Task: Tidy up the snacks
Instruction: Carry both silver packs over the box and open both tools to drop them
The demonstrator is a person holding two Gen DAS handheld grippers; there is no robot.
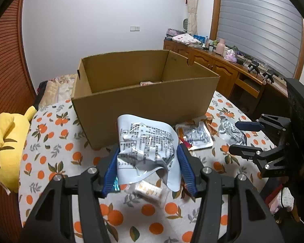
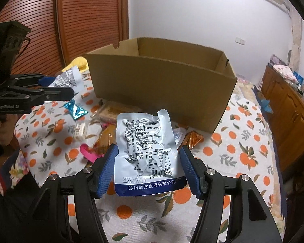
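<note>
**A:** Where do your two pouches sit against the cardboard box [image 1: 143, 99]?

**B:** Your left gripper [image 1: 148, 166] pinches a crumpled white pouch [image 1: 146, 141] between its blue pads, held up off the cloth just in front of the box's near wall. Your right gripper [image 2: 148, 168] clamps a flatter silver pouch [image 2: 146, 147] by its two side edges, also short of the box, on the near side.

**A:** And how much have you actually sorted?

**B:** Not much, I'd judge. Only one small packet [image 1: 147, 83] shows inside the box, at the foot of its far wall; the rest of the floor is hidden by the near wall. In front of the box you still have loose snacks on the orange-print tablecloth [image 2: 243, 154]: a blue foil sachet [image 2: 75, 109], a small white bar [image 2: 80, 130], an orange packet [image 2: 194, 138], something pink [image 2: 89, 151].

**A:** So what's left?

**B:** Both pouches still need carrying over the near wall, then the scattered pile behind them.
</note>
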